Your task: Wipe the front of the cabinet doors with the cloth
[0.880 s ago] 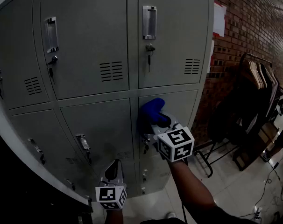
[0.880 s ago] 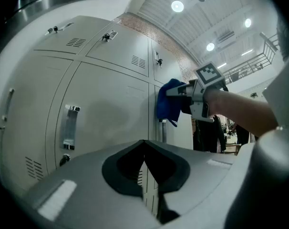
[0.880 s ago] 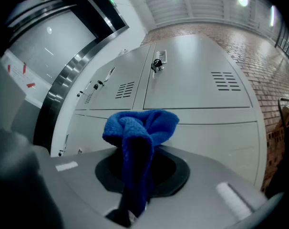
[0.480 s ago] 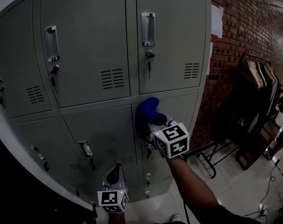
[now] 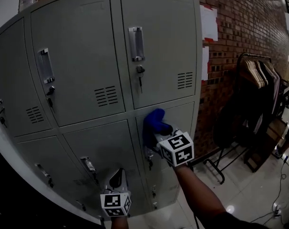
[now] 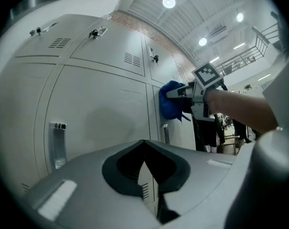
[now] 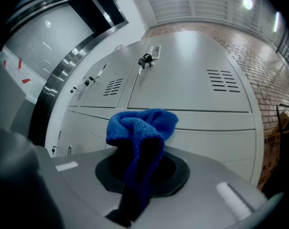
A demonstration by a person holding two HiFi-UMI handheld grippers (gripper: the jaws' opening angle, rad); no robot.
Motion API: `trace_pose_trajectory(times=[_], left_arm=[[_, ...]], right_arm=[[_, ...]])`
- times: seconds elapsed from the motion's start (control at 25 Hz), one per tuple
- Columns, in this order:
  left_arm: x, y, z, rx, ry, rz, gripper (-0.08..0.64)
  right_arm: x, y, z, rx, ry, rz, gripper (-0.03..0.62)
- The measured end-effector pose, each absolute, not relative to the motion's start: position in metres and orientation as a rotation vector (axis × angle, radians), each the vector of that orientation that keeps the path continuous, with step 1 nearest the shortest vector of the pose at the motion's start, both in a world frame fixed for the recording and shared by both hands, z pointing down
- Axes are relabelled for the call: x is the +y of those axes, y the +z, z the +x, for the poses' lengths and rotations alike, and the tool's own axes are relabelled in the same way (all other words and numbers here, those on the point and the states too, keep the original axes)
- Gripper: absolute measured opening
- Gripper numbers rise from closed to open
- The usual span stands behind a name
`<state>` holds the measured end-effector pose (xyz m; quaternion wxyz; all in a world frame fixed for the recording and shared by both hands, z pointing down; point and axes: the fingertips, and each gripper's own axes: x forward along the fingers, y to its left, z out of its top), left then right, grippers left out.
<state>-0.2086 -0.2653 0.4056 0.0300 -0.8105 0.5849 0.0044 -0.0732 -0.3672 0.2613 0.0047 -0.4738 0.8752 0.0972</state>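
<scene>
Gripping blue cloth (image 7: 140, 130) w/ right gripper (image 5: 159, 133), jaws pinched tight on it. Bunched up ahead of & above the jaw tips, tail hanging down btw them. Pressed vs. lower-right cabinet door (image 5: 182, 116), near its top-left corner, just under seam w/ upper door (image 5: 161, 42). Holding left gripper (image 5: 117, 178) lower down, in front of lower-middle door (image 5: 106, 142), well apart from cloth; closed tip to tip on nothing. Off to right: brick wall (image 5: 240, 27), clothes rack (image 5: 254, 87).
</scene>
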Motion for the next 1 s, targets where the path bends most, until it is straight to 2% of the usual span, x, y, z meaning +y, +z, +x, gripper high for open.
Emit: trace_pose_trajectory(times=[0.6, 1.0], left_arm=[[-0.279, 0.372, -0.173, 1.979, 0.15, -2.373, 0.012], [-0.271, 0.392, -0.15, 1.99, 0.053, -2.385, 0.014]], right_arm=[[-0.391, 0.285, 0.026, 2.764, 0.303, -1.553, 0.051], [-0.401, 0.289, 0.074, 2.711, 0.3, -1.639, 0.051]])
